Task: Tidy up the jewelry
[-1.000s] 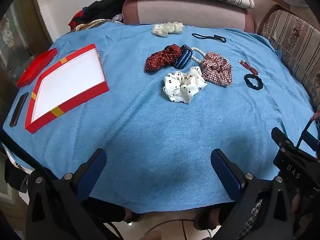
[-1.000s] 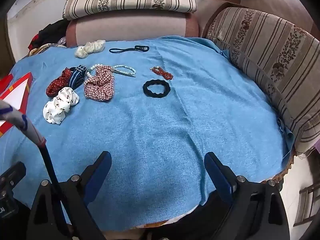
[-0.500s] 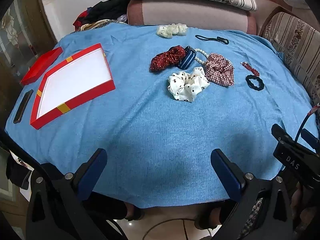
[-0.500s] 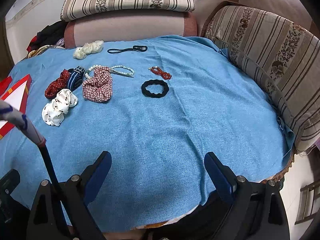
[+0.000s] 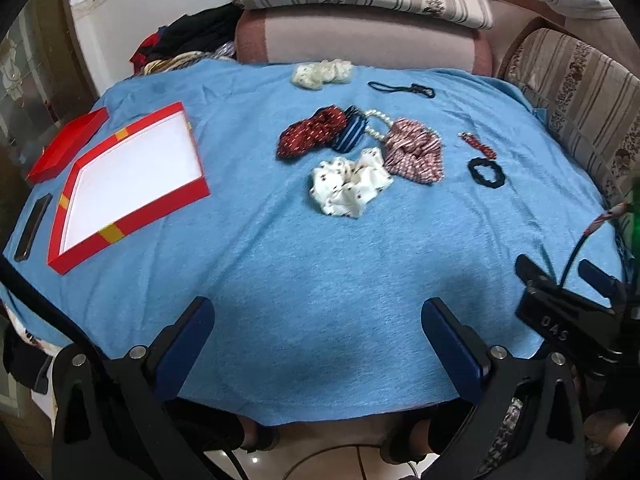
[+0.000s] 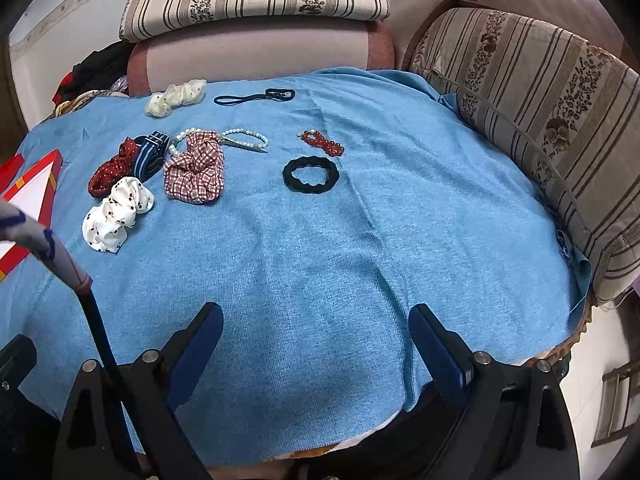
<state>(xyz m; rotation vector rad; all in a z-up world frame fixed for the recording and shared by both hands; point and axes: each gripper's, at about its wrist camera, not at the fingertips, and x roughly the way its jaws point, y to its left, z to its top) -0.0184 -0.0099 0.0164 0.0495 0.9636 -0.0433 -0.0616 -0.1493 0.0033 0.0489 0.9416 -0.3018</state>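
A blue cloth (image 5: 320,264) covers the counter. Over its near edge the left hand-held gripper (image 5: 318,330) and right hand-held gripper (image 6: 316,334) both hover with jaws spread wide, holding and touching nothing. At far left lies an open red box (image 5: 132,184) with a white lining. Mid-cloth sit the scrunchies: white dotted (image 5: 348,188), checked red (image 5: 416,154), and dark red (image 5: 310,134). Right of them lie a black hair tie (image 6: 311,175), a red bead bracelet (image 6: 322,143), and what seems a pearl strand (image 6: 244,134), partly hidden.
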